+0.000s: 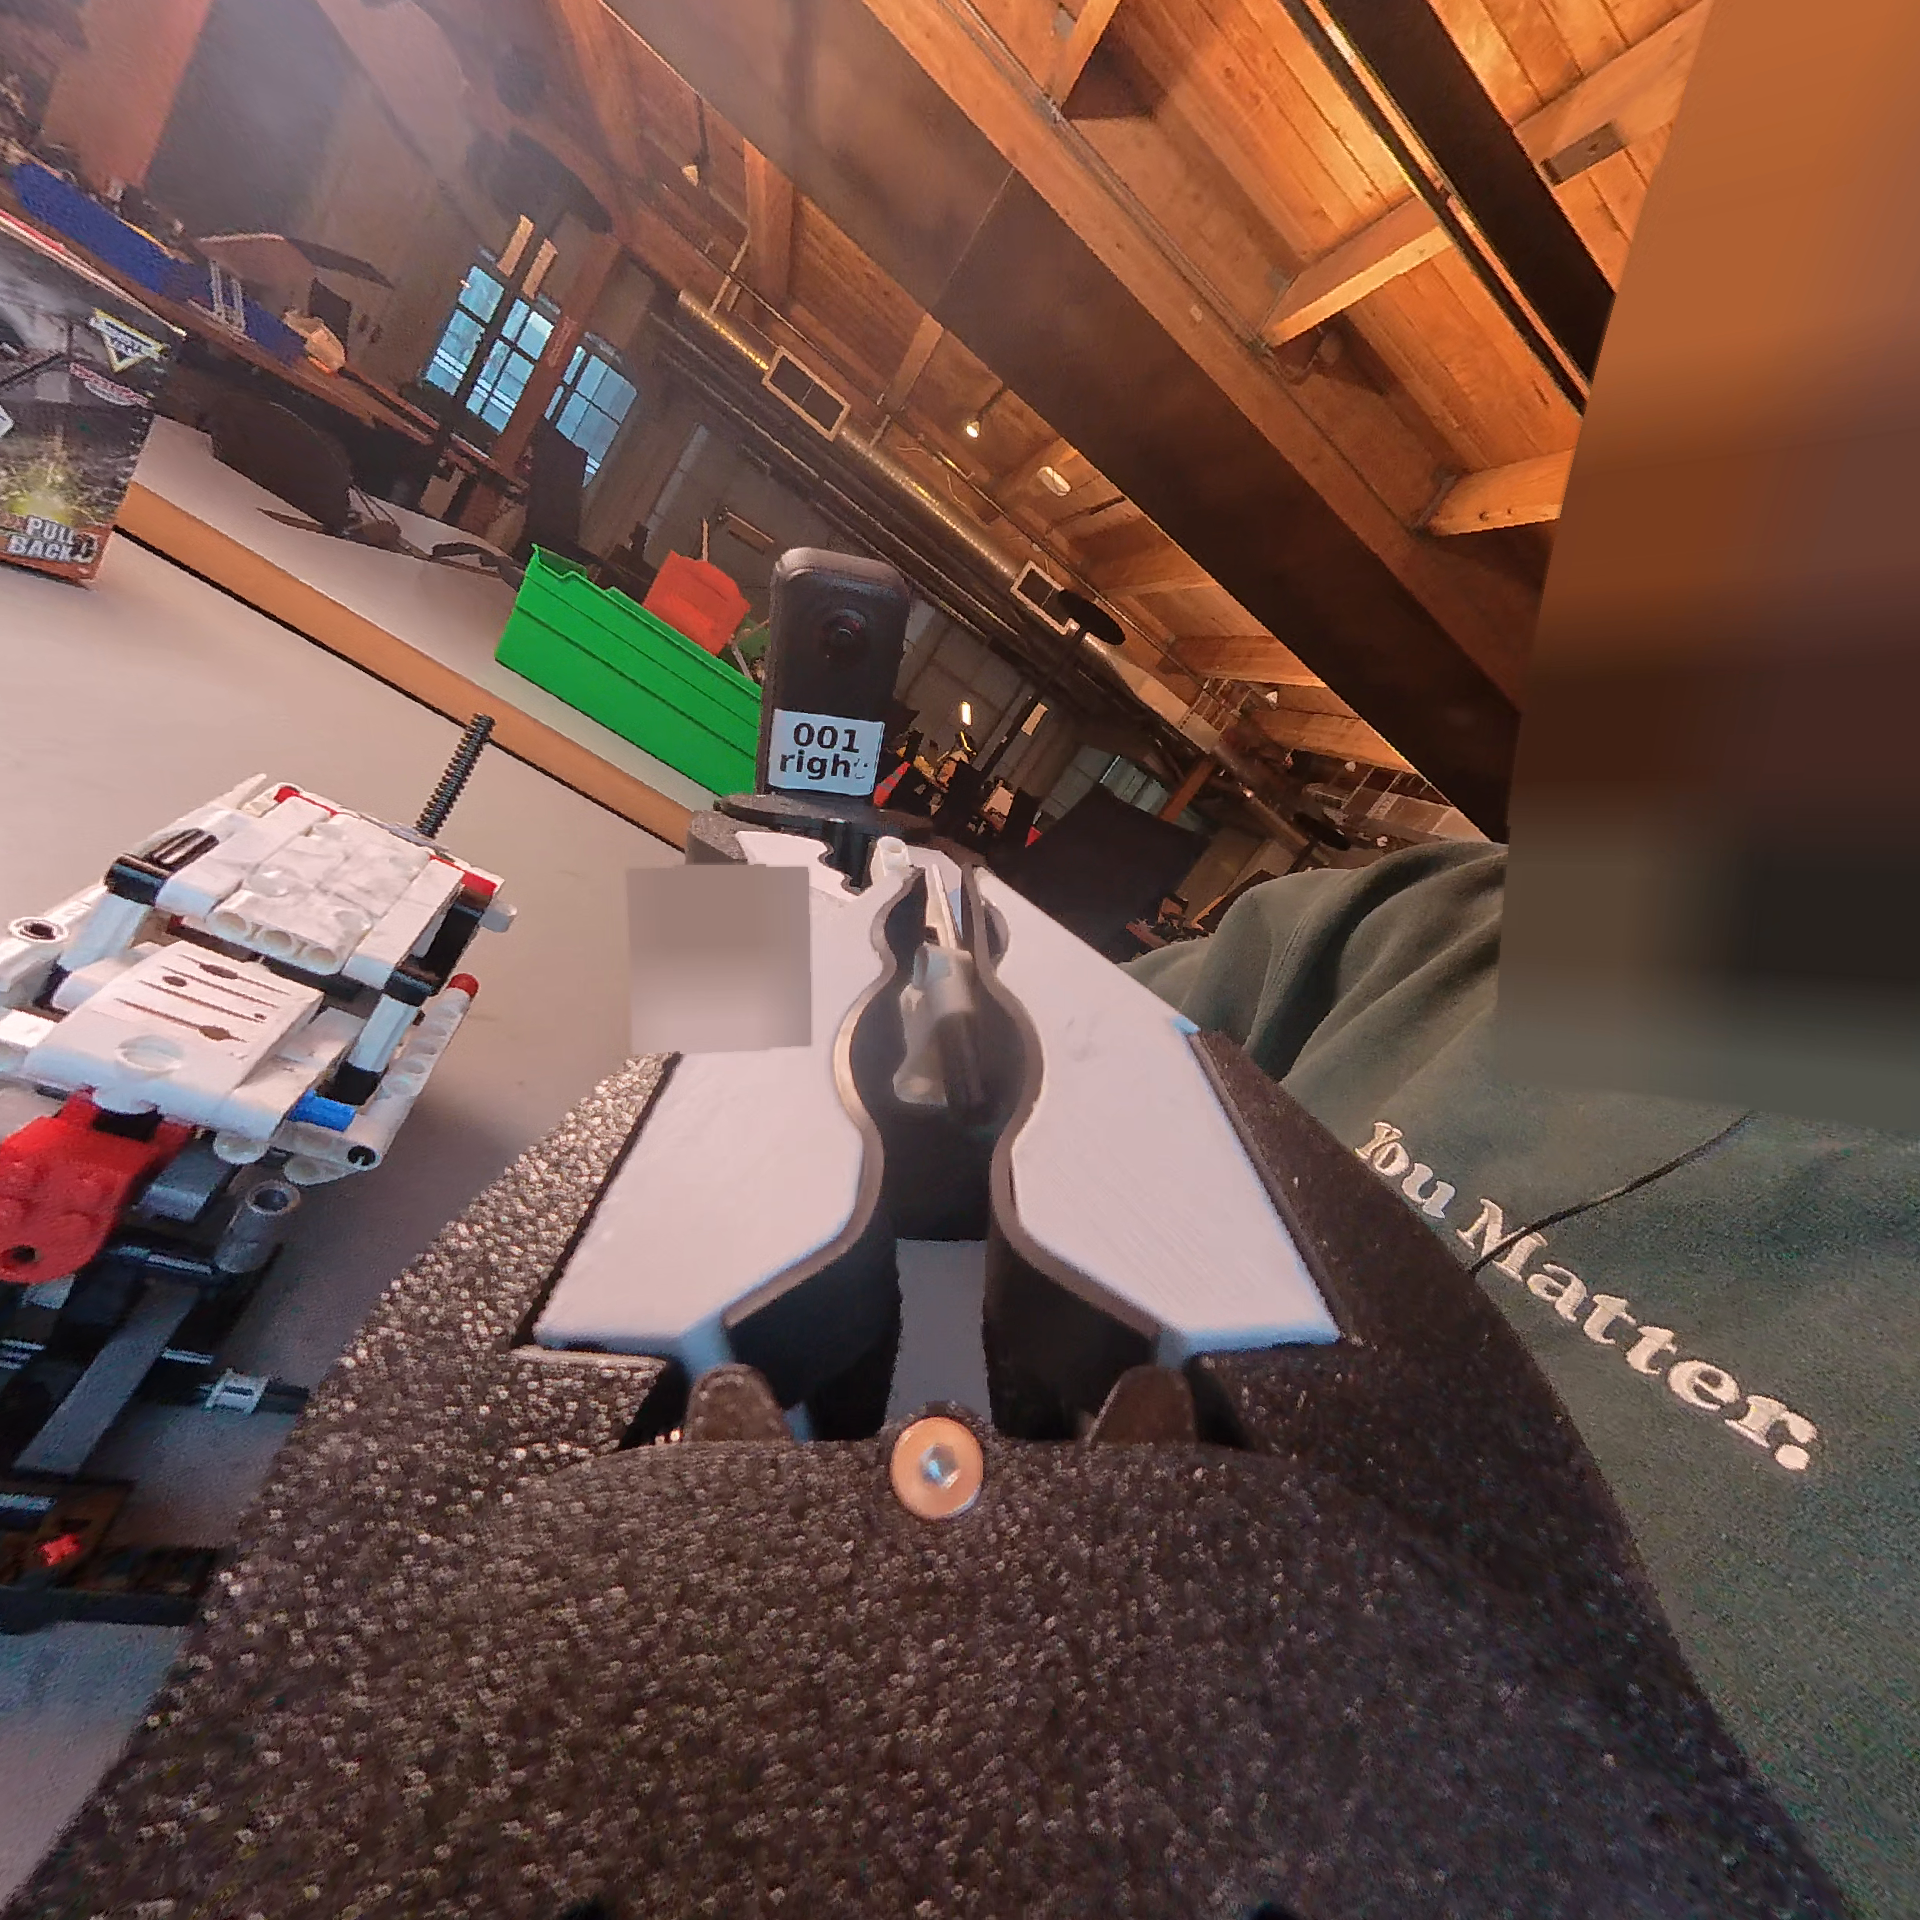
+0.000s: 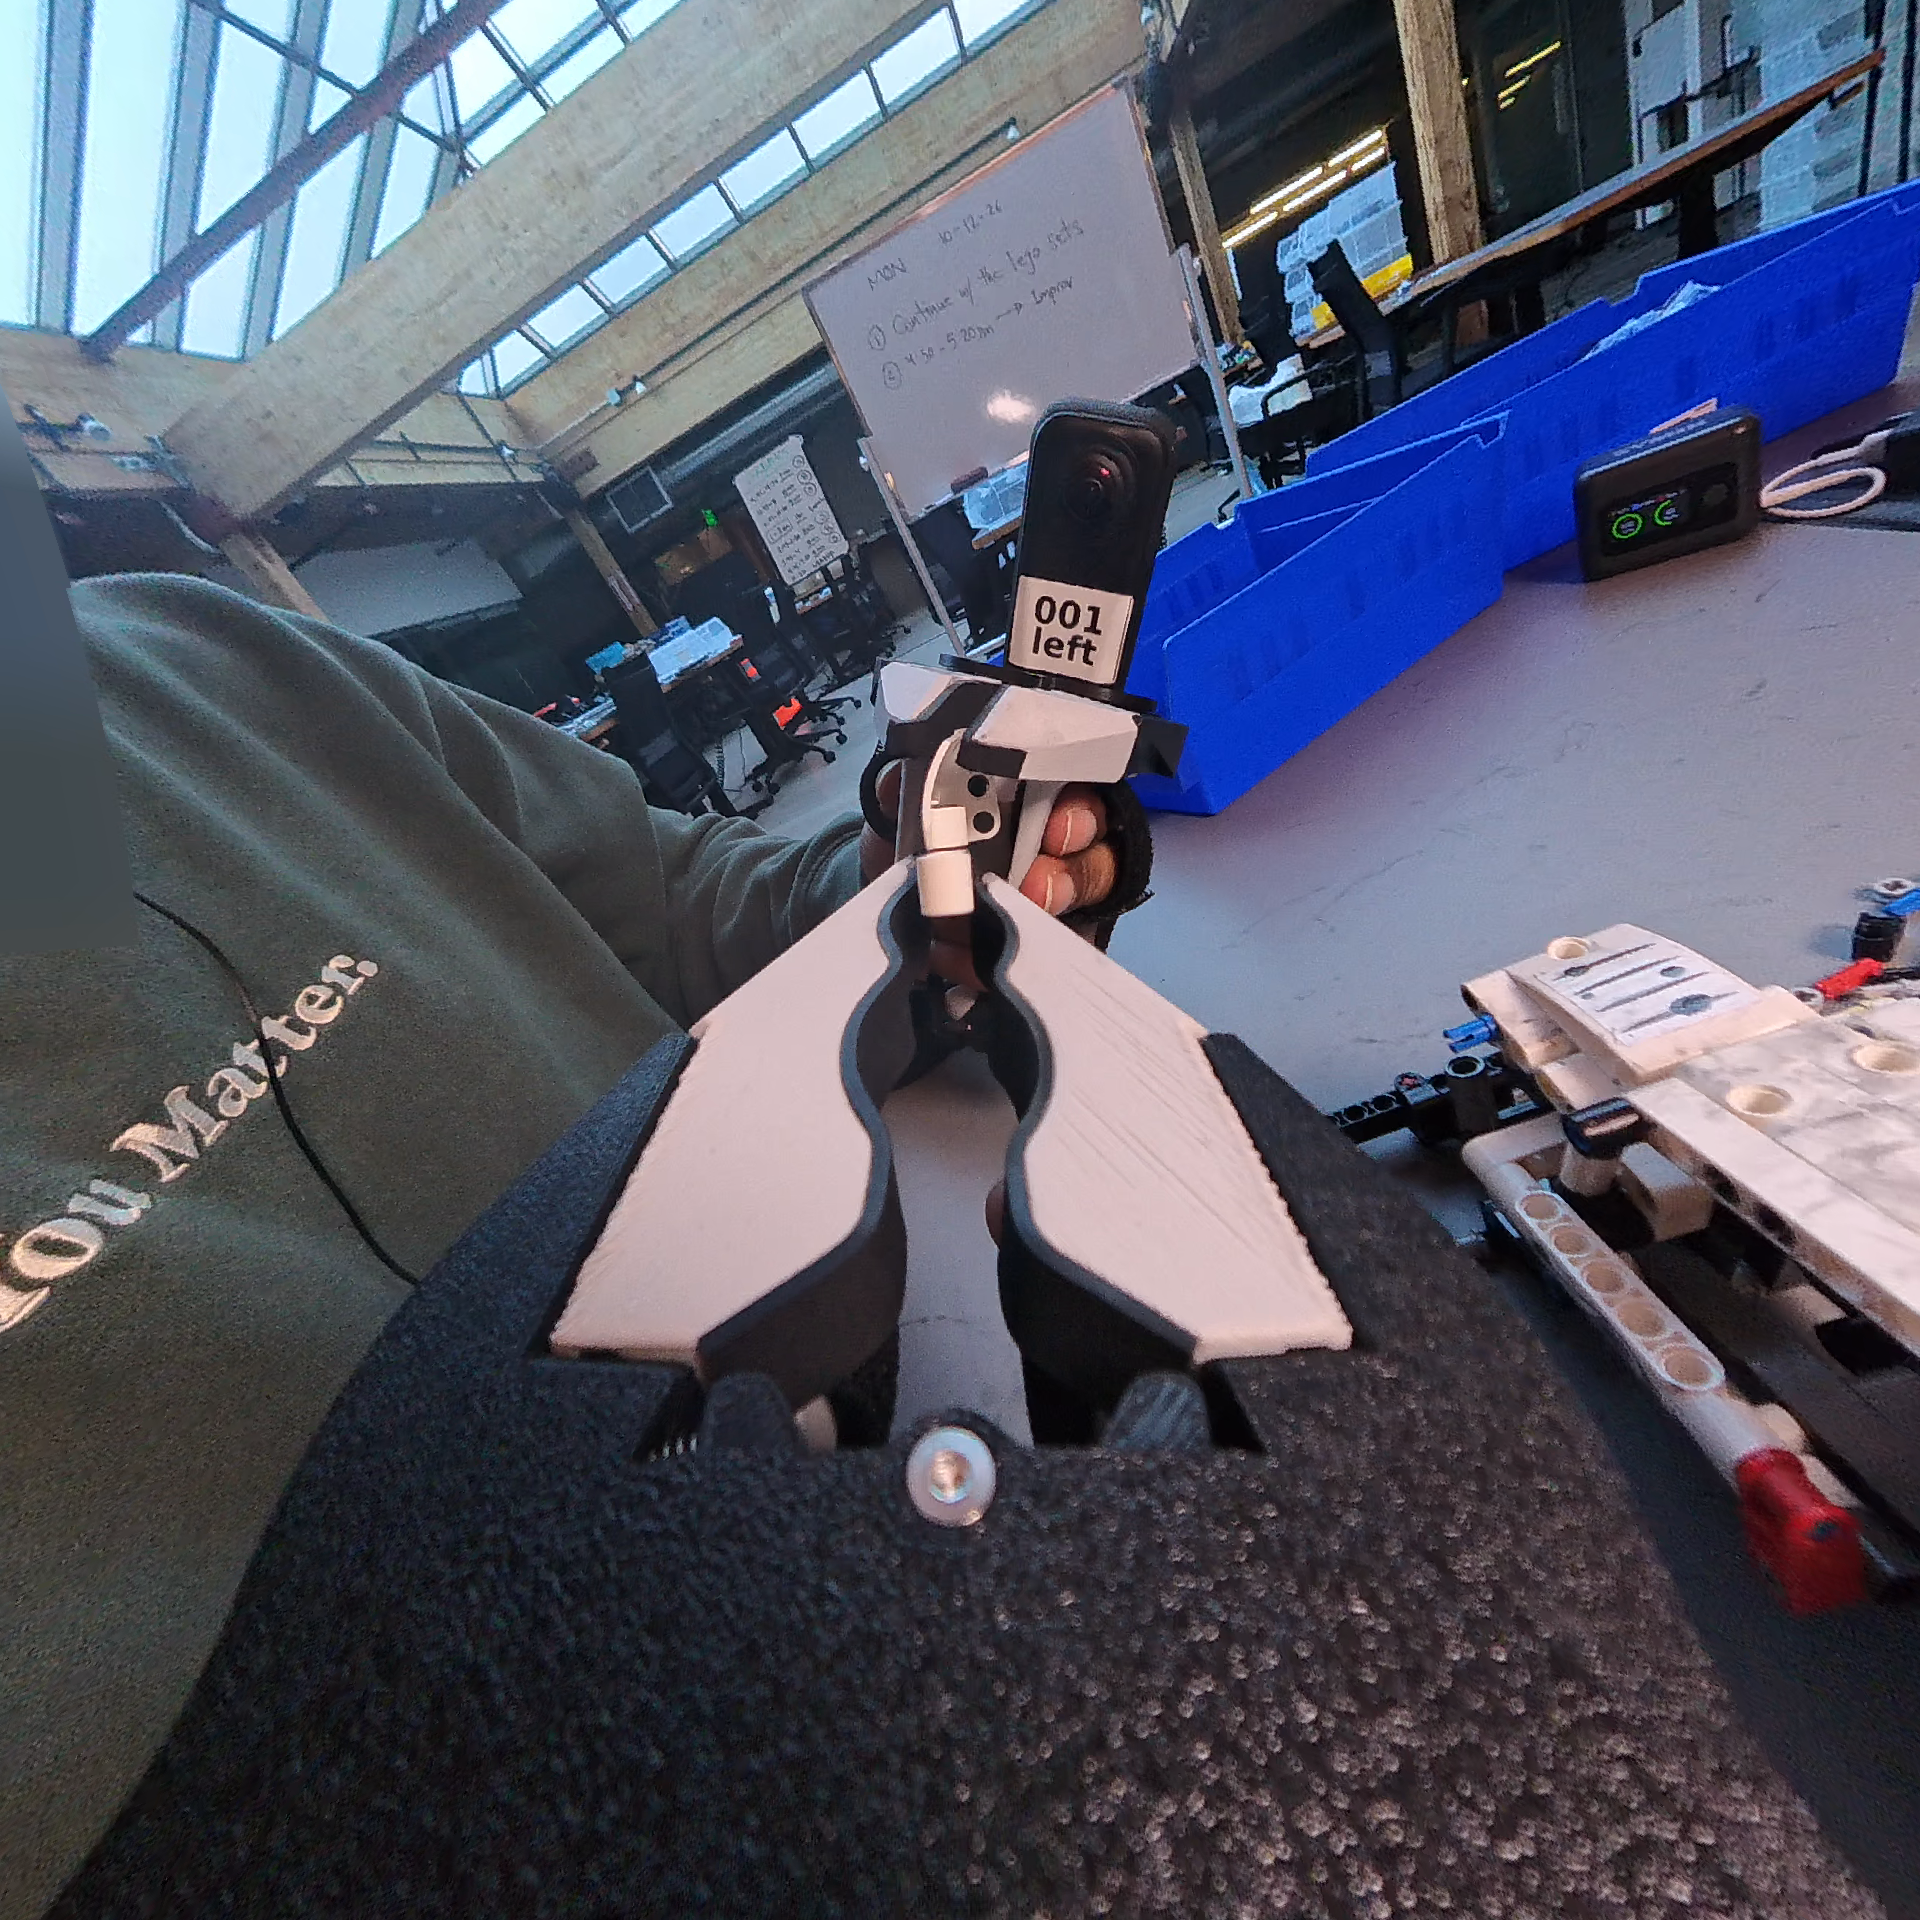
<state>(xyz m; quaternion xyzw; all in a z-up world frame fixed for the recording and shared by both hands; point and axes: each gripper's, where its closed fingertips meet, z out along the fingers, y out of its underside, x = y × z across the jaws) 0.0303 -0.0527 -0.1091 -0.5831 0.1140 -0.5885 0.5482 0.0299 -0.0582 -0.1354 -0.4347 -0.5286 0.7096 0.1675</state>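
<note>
My left gripper (image 1: 948,878) and my right gripper (image 2: 951,896) point at each other, tip to tip, above the grey table (image 2: 1455,831). Between them is a small white and grey building-toy part (image 2: 948,868). My right gripper's tips are closed on its white cylindrical end. My left gripper, seen head-on in the right wrist view (image 2: 971,790) in a hand (image 2: 1070,847), pinches the other end. The part (image 1: 940,1023) shows in the gap between the left fingers. A white brick-built model vehicle (image 1: 239,966) lies on the table beside both grippers (image 2: 1714,1122).
A person in a green sweatshirt (image 1: 1558,1351) is close behind the grippers. Green (image 1: 623,665) and red (image 1: 696,592) bins and a printed box (image 1: 62,416) stand on the table. Blue bins (image 2: 1455,540), a black device with a screen (image 2: 1662,499), loose small parts (image 2: 1881,935) and a whiteboard (image 2: 997,301) are beyond. My left and right fingertips are right by each other.
</note>
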